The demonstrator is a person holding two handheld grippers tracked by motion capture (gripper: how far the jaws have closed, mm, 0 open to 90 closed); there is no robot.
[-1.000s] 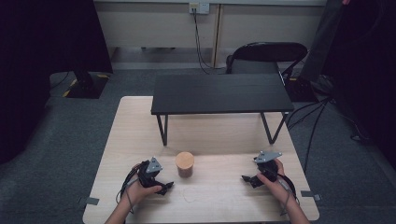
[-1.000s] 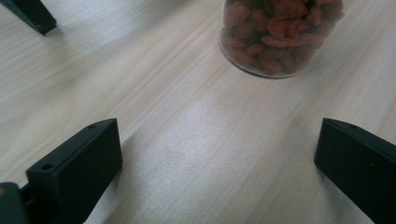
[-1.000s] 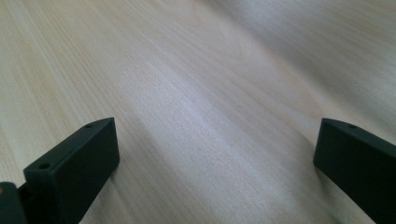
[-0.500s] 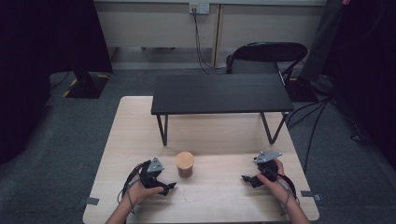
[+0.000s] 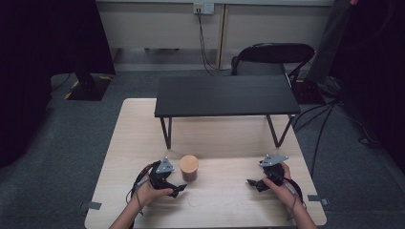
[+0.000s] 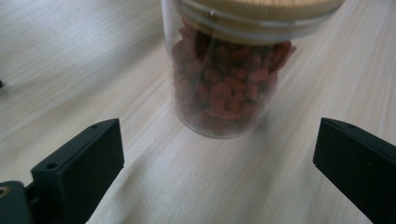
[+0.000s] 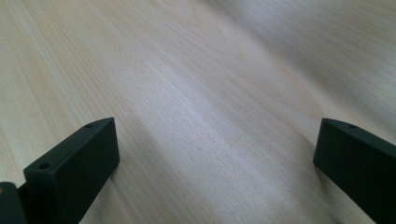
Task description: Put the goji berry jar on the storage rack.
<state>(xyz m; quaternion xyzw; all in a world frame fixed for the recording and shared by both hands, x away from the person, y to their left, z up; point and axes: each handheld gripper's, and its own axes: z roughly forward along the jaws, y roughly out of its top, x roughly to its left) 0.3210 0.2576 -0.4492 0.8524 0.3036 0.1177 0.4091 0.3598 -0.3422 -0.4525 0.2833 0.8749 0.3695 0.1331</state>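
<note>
We see the clear glass jar of red dried berries (image 6: 224, 88) with its round wooden lid (image 5: 189, 163) standing upright on the pale wooden table (image 5: 229, 200) — just ahead of the left gripper (image 5: 177, 189), whose black jaws gape wide and touch nothing. The right gripper (image 5: 251, 182) sits well apart near the table's right side, jaws wide too — bare wood between them.

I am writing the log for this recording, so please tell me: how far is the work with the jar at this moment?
Nothing looks done yet: the jar of red dried berries stands upright on the light wooden table, wooden lid on. In hand: the left claw is open and aimed at the jar, not touching it. The right claw is open over bare table. Left: closing on the jar and whatever handling follows.
</note>
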